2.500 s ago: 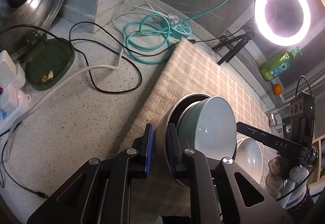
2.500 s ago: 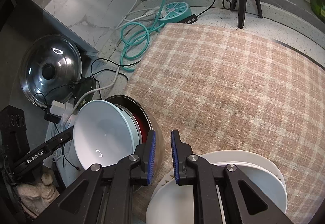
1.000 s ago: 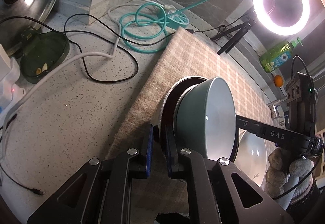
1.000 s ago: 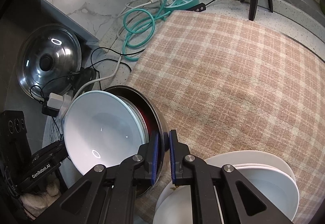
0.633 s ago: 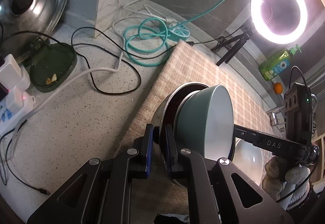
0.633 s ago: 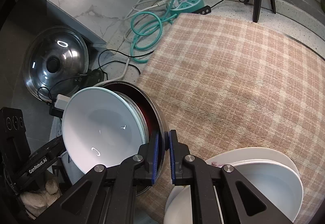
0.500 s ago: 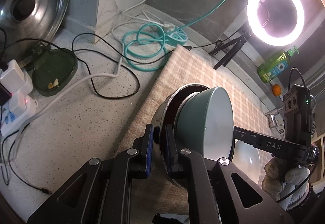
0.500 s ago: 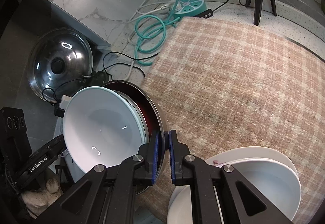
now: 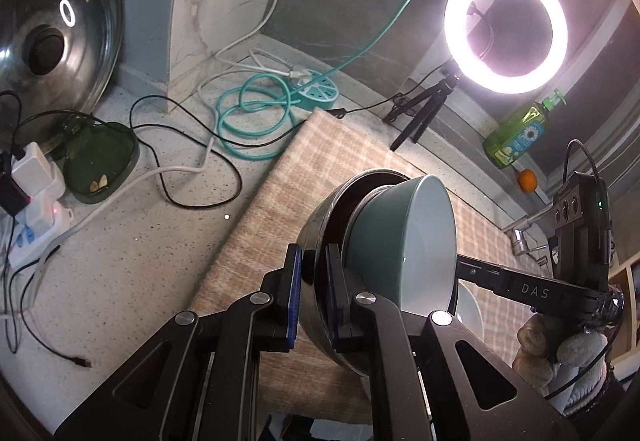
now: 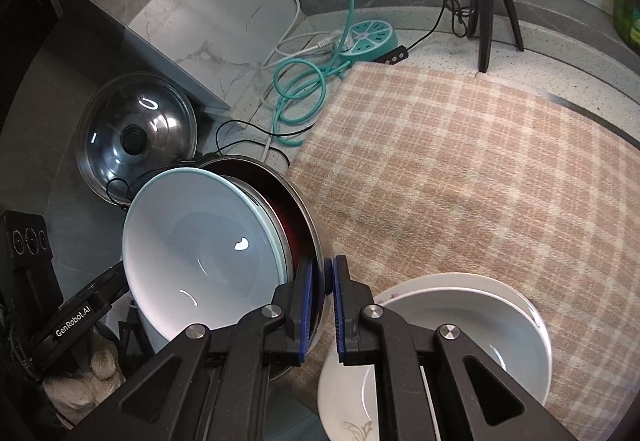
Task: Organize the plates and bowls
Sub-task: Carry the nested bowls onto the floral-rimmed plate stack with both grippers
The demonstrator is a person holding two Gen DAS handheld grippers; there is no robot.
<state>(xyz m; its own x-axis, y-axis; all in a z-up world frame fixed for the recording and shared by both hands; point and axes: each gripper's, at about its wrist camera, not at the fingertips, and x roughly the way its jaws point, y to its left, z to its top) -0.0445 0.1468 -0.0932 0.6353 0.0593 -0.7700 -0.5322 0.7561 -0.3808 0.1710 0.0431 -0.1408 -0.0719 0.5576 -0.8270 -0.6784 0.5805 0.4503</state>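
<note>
Two grippers share one load: the left gripper (image 9: 310,295) is clenched on the near rim of the steel bowl (image 9: 320,321), low in the centre of the left wrist view, and the right gripper (image 10: 322,307) is clenched on the opposite rim, low in the centre of the right wrist view. Nested inside the steel bowl sit a dark red bowl (image 10: 294,225) and, tipped toward the left of that frame, a teal bowl (image 10: 200,253) with a pale inside. The stack appears held clear of the checked cloth (image 10: 460,169) covering the tabletop (image 9: 132,253). Just beside it, at the lower right of the right wrist view, white dishes (image 10: 472,341) are stacked on the cloth. To carry the stack well, both hands should probably move together and level it, since the tilted teal bowl could slide out if one rim dips. Farther off, at the upper left, lie a coiled teal cable (image 9: 256,109) and a pot lid (image 10: 136,137) leaning at the wall.
</note>
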